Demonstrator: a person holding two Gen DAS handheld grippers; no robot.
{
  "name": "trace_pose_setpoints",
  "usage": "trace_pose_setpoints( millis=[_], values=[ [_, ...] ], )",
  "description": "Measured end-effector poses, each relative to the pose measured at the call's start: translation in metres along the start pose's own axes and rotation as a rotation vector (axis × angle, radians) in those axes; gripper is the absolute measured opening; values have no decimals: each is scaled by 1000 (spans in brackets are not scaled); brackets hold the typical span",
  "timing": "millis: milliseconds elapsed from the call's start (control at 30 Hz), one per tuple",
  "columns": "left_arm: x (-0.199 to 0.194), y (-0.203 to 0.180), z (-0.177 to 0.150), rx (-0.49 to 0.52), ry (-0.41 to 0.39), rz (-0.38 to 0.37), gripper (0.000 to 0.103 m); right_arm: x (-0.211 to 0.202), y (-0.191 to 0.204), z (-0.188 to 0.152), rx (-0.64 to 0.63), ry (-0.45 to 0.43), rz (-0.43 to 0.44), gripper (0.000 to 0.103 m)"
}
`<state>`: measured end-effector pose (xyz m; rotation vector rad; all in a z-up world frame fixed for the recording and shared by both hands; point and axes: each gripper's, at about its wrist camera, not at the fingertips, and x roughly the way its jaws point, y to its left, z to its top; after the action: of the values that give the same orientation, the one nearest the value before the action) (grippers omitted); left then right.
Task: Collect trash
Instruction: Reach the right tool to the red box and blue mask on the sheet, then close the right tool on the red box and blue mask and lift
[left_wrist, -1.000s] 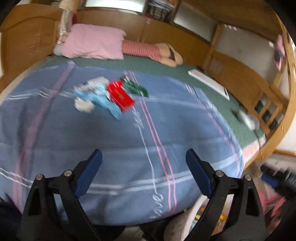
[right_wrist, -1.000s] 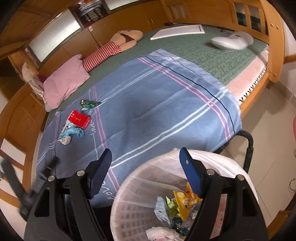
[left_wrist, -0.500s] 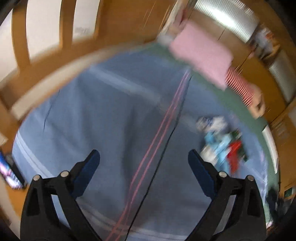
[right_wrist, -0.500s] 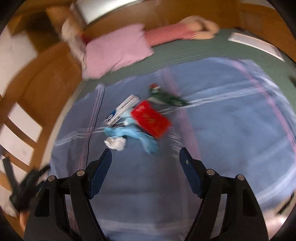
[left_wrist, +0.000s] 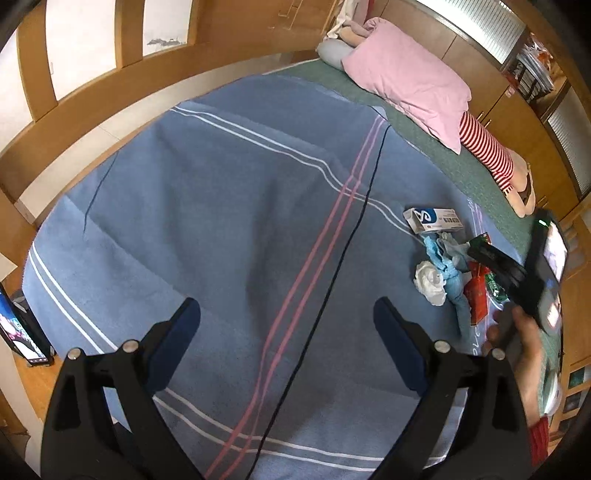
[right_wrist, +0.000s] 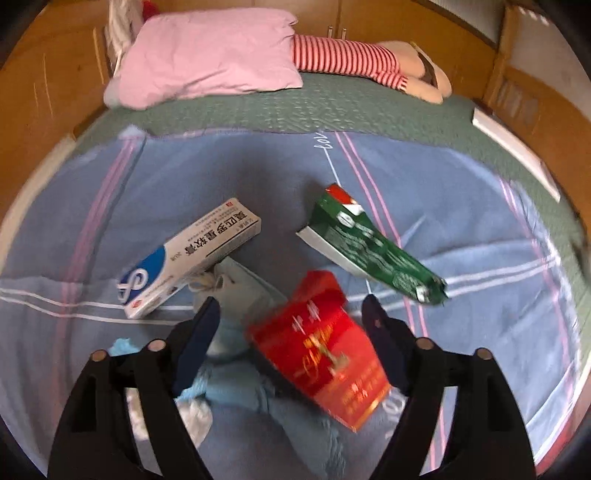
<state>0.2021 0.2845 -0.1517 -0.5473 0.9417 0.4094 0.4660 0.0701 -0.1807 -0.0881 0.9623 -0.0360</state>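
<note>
Right wrist view: right gripper (right_wrist: 288, 332), jaws just widening, now straddles the red cardboard packet (right_wrist: 325, 350), no longer the bin; left gripper (left_wrist: 286, 325) gapes empty

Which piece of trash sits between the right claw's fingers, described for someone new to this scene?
On the blue striped blanket below the pink pillow lies a small litter pile. The red box with gold print sits between the open right claw, beside a white-and-blue carton and a green packet; it is the only red item.
</note>
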Motion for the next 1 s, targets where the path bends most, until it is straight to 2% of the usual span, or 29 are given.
trace_pose_setpoints(
  millis=[167,233,367,433,467,700,900,1000],
  values=[
    [3,-9,-2,41,12,-8,94,27,13,4,-81,35,-102,79],
    [3,-9,-3,43,15,-7,94,35,11,5,-81,58,-109,79],
    [4,-8,-2,34,21,-7,94,45,-1,2,2,108,-6,78],
    [5,-8,-2,32,22,-7,94,46,-5,-1,26,124,62,64],
    [5,-7,-2,32,24,-7,94,44,-6,-3,35,134,112,52],
    [7,-5,1,17,30,-2,94,22,5,-24,-46,191,258,49],
    [10,4,5,-21,37,15,95,-16,20,-73,-195,280,370,49],
    [14,7,5,-38,53,26,95,-36,22,-94,-210,317,446,49]
  ],
)
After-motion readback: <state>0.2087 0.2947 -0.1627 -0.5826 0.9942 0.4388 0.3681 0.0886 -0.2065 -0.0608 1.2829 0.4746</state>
